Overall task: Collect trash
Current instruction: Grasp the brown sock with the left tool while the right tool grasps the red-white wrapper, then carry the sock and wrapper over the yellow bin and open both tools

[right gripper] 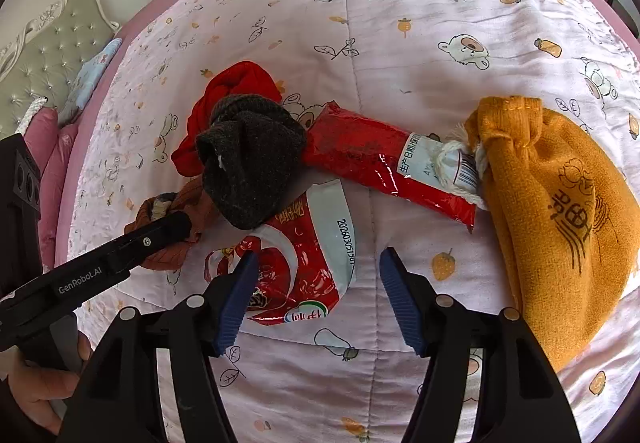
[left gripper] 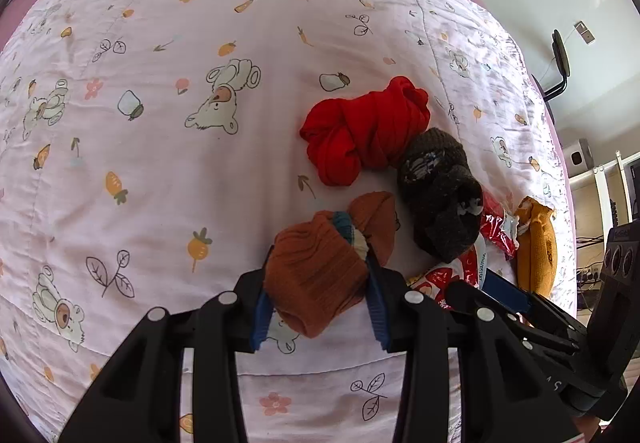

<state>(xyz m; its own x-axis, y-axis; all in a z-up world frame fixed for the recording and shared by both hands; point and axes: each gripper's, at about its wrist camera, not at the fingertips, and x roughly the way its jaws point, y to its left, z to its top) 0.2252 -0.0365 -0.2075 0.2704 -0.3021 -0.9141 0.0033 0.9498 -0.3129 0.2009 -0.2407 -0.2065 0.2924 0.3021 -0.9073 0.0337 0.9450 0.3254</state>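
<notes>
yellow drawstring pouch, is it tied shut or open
Tied shut: in the right wrist view the yellow pouch has its neck bunched tight, with the white cord knotted around it. What it holds cannot be told.

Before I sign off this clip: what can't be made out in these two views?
- Red wrapper: the left wrist view shows a sliver only; the dark sock covers it. In the right wrist view the sock hides its left end.
- Red-and-white wrapper: mostly hidden in the left wrist view by the right hand-held gripper.
- Brown sock: the left hand-held gripper hides its sides.
- Any bin: in neither view.
</notes>
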